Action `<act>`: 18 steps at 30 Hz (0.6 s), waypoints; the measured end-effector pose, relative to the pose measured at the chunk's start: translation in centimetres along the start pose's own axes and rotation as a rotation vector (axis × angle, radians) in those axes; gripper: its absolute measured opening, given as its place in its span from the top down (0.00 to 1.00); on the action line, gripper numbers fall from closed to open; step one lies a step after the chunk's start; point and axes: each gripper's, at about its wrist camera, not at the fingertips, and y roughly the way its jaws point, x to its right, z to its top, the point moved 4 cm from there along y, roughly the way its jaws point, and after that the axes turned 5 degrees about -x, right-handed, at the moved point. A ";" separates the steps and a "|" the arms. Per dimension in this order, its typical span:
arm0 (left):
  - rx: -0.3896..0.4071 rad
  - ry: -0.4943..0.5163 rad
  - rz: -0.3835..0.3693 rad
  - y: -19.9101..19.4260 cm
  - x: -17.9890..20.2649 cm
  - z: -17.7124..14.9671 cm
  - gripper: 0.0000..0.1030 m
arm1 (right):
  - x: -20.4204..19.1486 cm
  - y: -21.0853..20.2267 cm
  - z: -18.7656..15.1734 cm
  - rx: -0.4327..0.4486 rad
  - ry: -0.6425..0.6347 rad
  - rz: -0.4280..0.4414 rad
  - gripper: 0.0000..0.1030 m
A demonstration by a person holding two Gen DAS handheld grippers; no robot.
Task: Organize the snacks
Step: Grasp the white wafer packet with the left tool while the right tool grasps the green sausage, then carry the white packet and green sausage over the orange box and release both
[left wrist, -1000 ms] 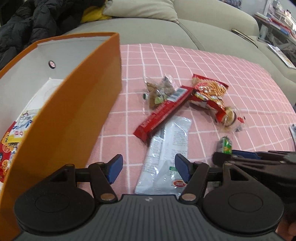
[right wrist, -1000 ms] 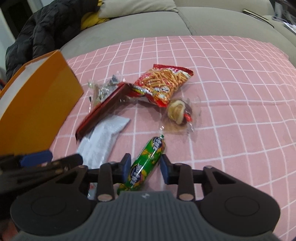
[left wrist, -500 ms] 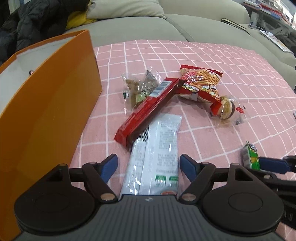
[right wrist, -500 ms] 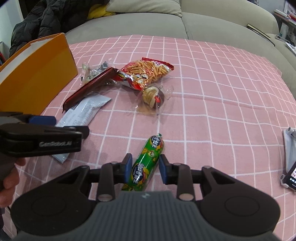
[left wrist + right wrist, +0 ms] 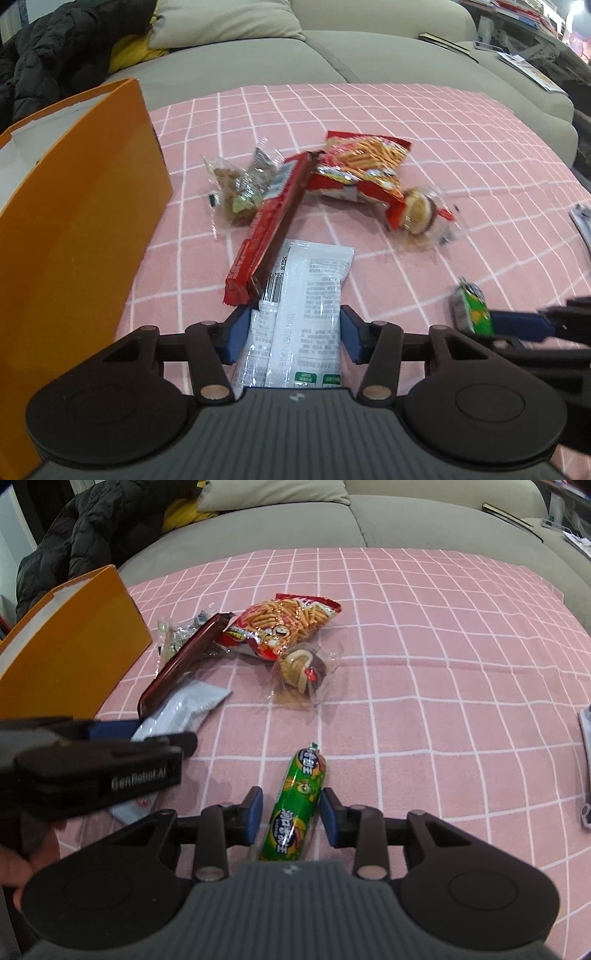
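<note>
My left gripper [image 5: 291,334] is closing its jaws on the white packet [image 5: 303,314], whose near end lies between the blue pads; the pads look to be at its edges, though I cannot tell whether they press yet. My right gripper [image 5: 291,821] has its jaws close about the green sausage [image 5: 295,805], a sliver of gap still showing on each side, so I judge it flanked, not clamped. Taking the orange box [image 5: 81,229] as landmark: the white packet lies to its right, the red bar [image 5: 269,229] overlaps the packet's far corner, and the nut bag [image 5: 240,184], chips [image 5: 364,166] and cake [image 5: 417,214] sit beyond, farther right. The risk I see is that slick film buckling or slipping out as the pads meet, since it is flat and wide; lifting it may also drag the red bar along. The sausage is round and could roll or squirt forward. My two grippers stand near each other, so swinging the left toward the box should avoid a clash. The box wall rises just left of my left gripper, leaving little room there; right of the sausage the pink cloth [image 5: 443,701] lies open.
</note>
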 end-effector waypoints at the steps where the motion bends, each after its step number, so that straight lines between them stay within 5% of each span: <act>1: -0.005 0.006 0.000 -0.2 0.2 -0.2 0.43 | 0.0 0.0 -0.1 -0.002 -0.001 -0.002 0.73; 13: -0.041 0.049 -0.024 -1.1 1.3 -1.7 0.35 | -0.1 -0.8 -1.3 -0.016 -0.030 0.014 0.80; 18: -0.066 0.058 -0.047 -1.3 1.7 -1.9 0.44 | -0.1 -1.0 -1.7 -0.031 -0.035 0.014 0.80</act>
